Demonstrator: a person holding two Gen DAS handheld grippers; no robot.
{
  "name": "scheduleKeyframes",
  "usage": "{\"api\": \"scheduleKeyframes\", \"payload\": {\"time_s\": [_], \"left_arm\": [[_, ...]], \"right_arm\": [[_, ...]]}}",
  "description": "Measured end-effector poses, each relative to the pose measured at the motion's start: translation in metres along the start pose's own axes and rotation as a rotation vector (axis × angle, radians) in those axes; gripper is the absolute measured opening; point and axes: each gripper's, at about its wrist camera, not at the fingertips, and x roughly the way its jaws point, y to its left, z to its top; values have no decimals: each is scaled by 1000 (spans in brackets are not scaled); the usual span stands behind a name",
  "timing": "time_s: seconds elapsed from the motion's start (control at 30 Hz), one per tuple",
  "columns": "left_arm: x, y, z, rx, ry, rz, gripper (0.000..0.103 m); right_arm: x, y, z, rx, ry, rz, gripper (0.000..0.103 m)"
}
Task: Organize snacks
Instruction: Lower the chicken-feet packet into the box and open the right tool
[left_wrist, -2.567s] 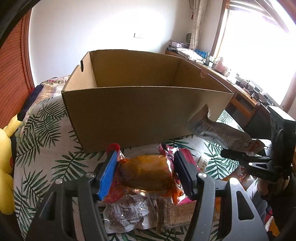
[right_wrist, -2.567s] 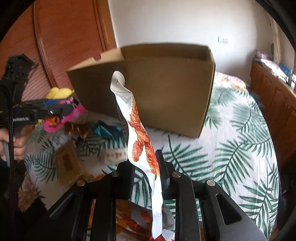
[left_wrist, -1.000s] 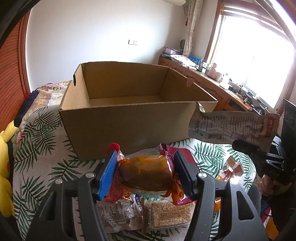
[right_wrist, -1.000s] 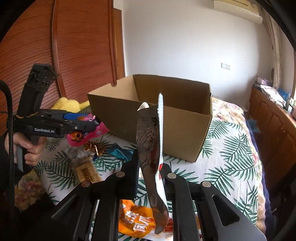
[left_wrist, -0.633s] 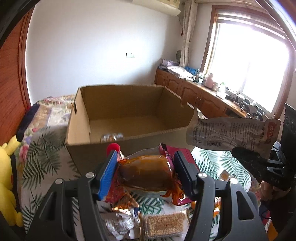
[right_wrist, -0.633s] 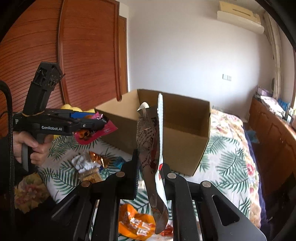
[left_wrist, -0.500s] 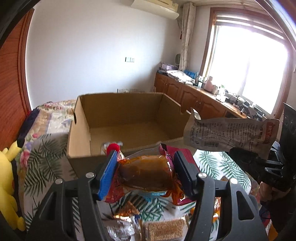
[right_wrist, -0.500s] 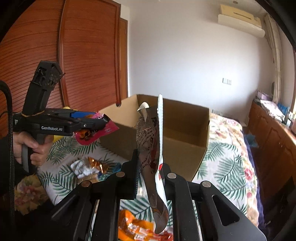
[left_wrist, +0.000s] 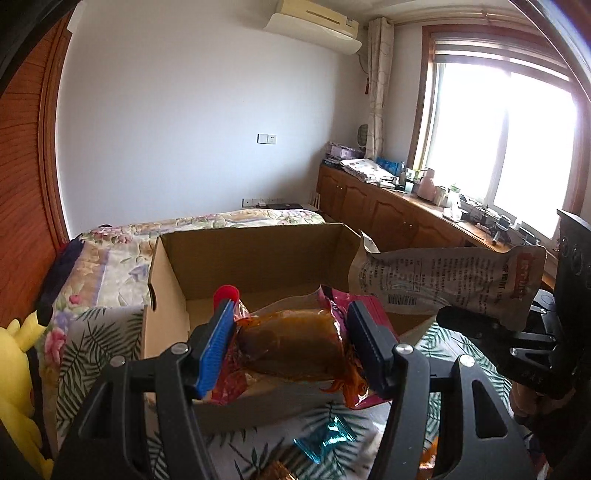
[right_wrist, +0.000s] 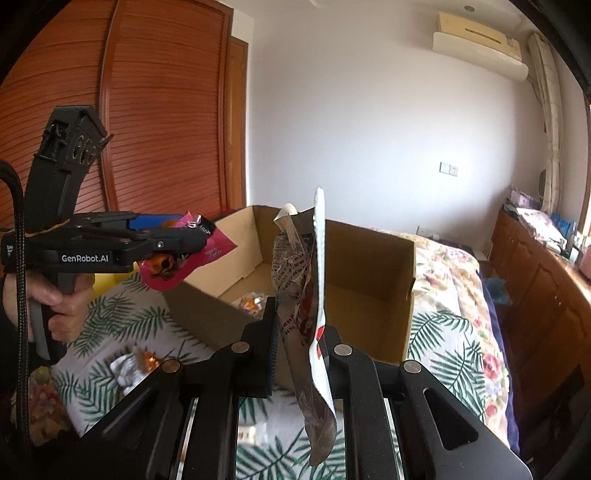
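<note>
My left gripper (left_wrist: 291, 345) is clamped partway on a pink-and-clear plastic packet with a brown cake inside (left_wrist: 295, 349), held up over the near wall of the open brown cardboard box (left_wrist: 255, 258); my right gripper (right_wrist: 297, 354) is pinched fully shut on a flat grey-and-white printed pouch with red markings (right_wrist: 306, 314), standing on edge in front of the box. Below, a teal foil candy (left_wrist: 325, 441) and other loose wrappers lie on the palm-leaf print bedspread (right_wrist: 443, 354). A small orange-and-white snack (right_wrist: 251, 302) sits on the box floor.
</note>
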Motion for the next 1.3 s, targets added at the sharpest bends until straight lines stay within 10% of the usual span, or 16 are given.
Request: {"api": "scheduleKeyframes", "payload": {"time_s": [0.77,1.3], "left_arm": [[63,18,-3,-25,51,54,63],[34,6,-9,4,32,74,66]], "right_arm": [[61,-20,2,11,78,4,12],[51,-16,4,34,78,-27,29]]}}
